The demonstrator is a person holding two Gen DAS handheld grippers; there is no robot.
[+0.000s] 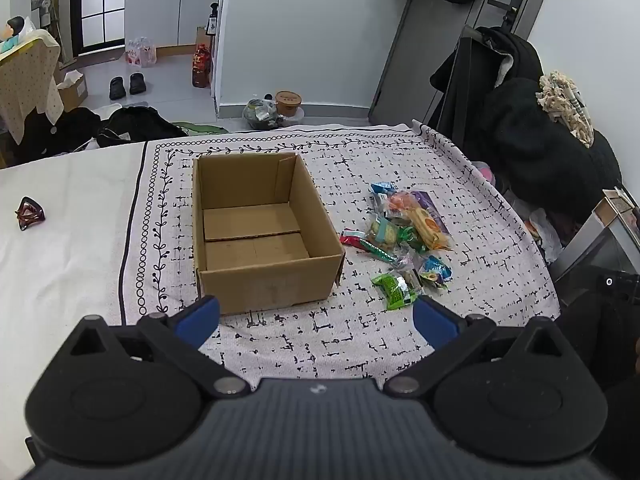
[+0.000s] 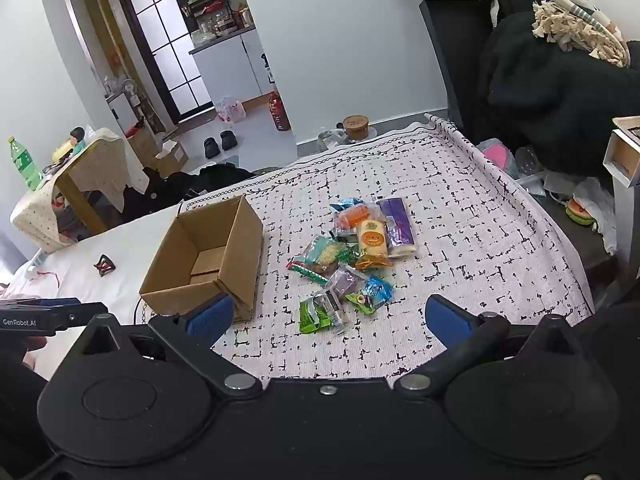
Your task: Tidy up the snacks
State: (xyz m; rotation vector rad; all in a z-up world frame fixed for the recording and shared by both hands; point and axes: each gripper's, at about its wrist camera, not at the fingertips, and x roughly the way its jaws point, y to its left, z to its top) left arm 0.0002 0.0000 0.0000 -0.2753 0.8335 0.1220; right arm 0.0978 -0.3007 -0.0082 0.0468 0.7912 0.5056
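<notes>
An open, empty cardboard box [image 1: 256,272] stands on the patterned cloth; it also shows in the right wrist view [image 2: 208,280]. A pile of several small wrapped snacks [image 1: 404,236] lies just right of the box, seen too in the right wrist view [image 2: 356,252]. A green packet [image 1: 394,290] [image 2: 316,314] is the nearest one. My left gripper [image 1: 316,320] is open and empty, hovering before the box's near wall. My right gripper [image 2: 328,320] is open and empty, just short of the green packet.
A brown hair clip [image 1: 29,212] lies on the white sheet left of the cloth. Black clothes on a chair [image 1: 532,136] stand beyond the cloth's right edge. The left gripper's body [image 2: 48,316] shows at the left of the right wrist view.
</notes>
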